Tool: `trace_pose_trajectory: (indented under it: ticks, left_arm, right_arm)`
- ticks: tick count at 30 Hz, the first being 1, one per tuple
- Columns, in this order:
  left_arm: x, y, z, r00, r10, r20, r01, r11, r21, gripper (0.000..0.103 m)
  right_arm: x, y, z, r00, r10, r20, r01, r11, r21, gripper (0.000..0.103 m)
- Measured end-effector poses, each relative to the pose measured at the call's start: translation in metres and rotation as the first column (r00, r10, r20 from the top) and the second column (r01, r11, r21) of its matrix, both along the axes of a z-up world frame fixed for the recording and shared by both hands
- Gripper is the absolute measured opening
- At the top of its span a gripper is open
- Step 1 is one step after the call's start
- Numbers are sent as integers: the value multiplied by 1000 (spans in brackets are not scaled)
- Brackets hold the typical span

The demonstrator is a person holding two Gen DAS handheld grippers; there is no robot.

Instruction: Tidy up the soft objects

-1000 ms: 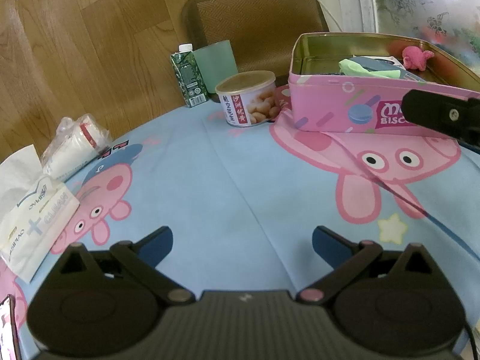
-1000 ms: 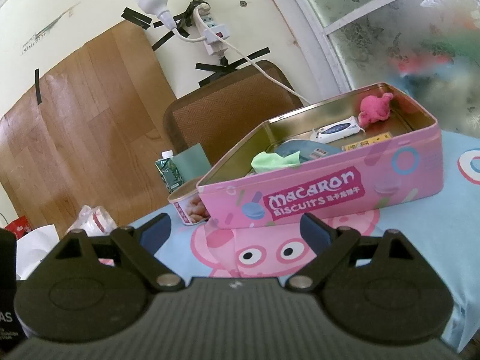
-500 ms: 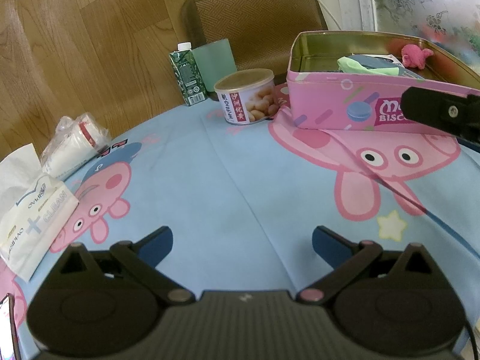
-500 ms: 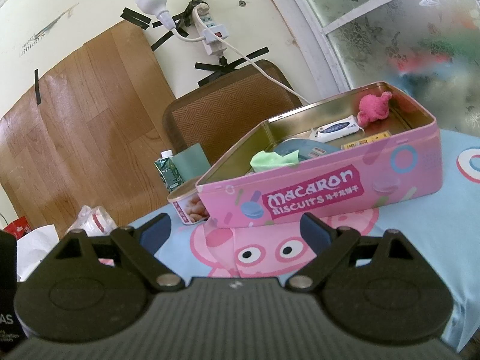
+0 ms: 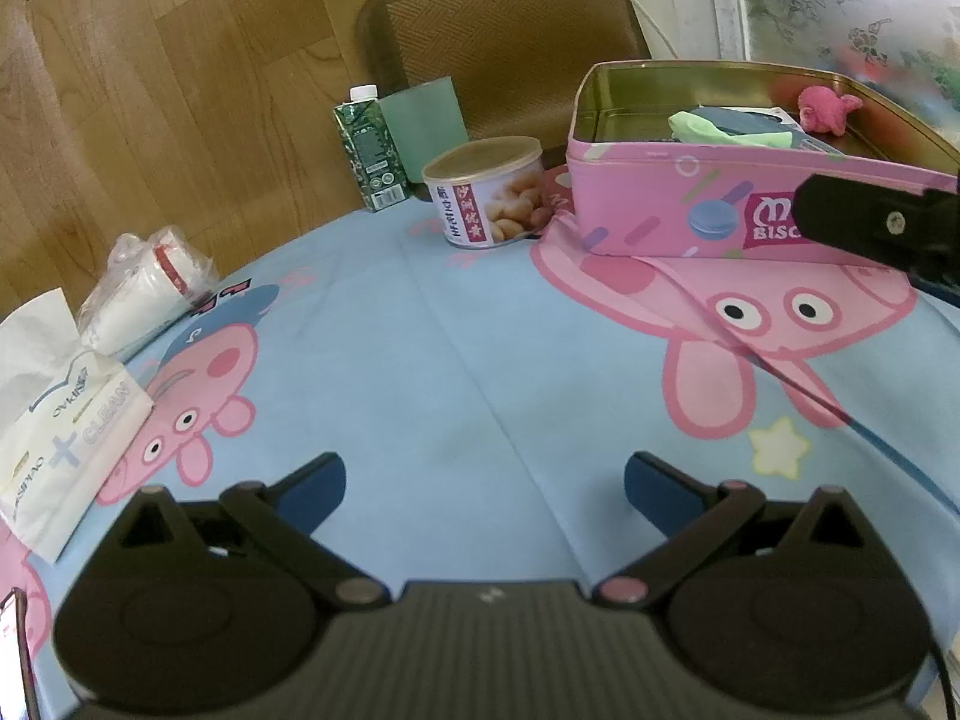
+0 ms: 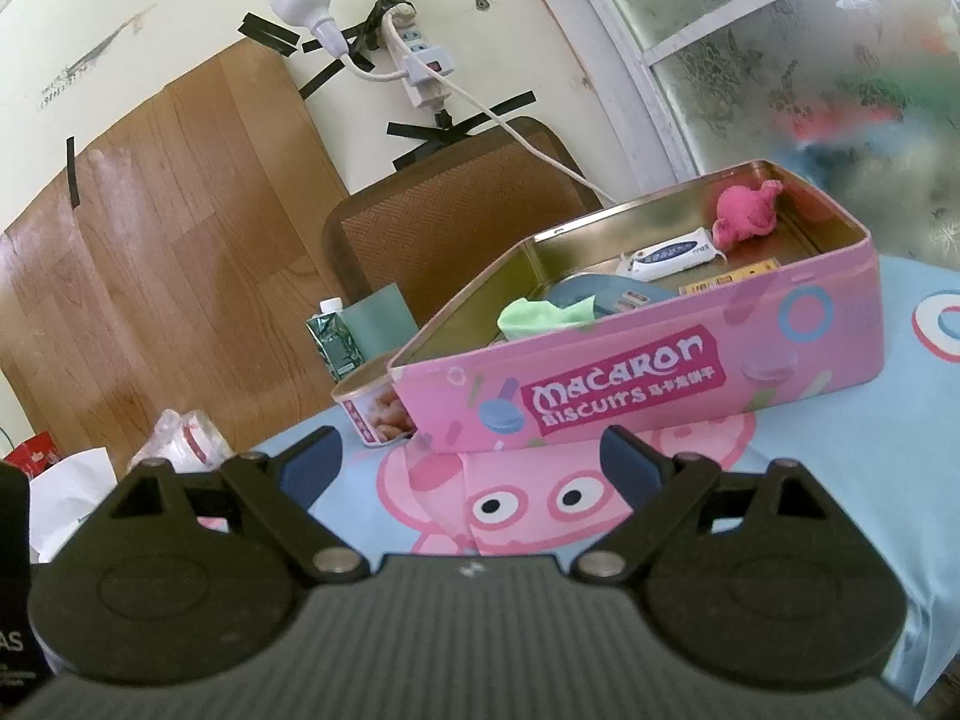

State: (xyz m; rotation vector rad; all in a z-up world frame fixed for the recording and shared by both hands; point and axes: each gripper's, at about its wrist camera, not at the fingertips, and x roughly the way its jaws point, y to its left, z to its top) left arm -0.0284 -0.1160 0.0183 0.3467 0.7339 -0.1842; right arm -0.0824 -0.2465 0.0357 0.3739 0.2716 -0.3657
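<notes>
An open pink "Macaron Biscuits" tin (image 6: 630,390) stands on the table, also in the left wrist view (image 5: 660,210). Inside lie a pink plush toy (image 6: 744,216), a light green cloth (image 6: 540,315), a blue item and small packets. The toy (image 5: 825,109) and cloth (image 5: 720,129) show in the left wrist view too. My left gripper (image 5: 485,483) is open and empty, low over the blue cartoon tablecloth, well short of the tin. My right gripper (image 6: 471,465) is open and empty, in front of the tin's long side. Part of it shows in the left wrist view (image 5: 882,225).
A peanut can (image 5: 489,192), a green carton (image 5: 369,147) and a green cup (image 5: 429,120) stand left of the tin. A bagged white roll (image 5: 144,288) and a tissue pack (image 5: 54,420) lie at the left edge. A brown chair (image 5: 510,42) stands behind the table.
Both views have shifted very slightly; the tin sits a touch higher in the left wrist view. Both grippers remain open and empty.
</notes>
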Motion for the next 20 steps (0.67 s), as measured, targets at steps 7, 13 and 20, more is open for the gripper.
trace_pose_trajectory:
  ticks: [7,13,20]
  left_arm:
    - [-1,-1,0,1000,1,-1,-1,1000,-1,103]
    - [-1,-4,-2,1000,-3,-12,3,1000,-16,103]
    - [-5,1,4,999,-35,9,35,997,-67,103]
  right_arm:
    - [0,0,0,1000,0,-1,0,1000,0,95]
    - [0,0,0,1000,-1,0,1,1000,-1,95]
    - [-2,4,-3,1000,-2,-2,2,1000,-25,95]
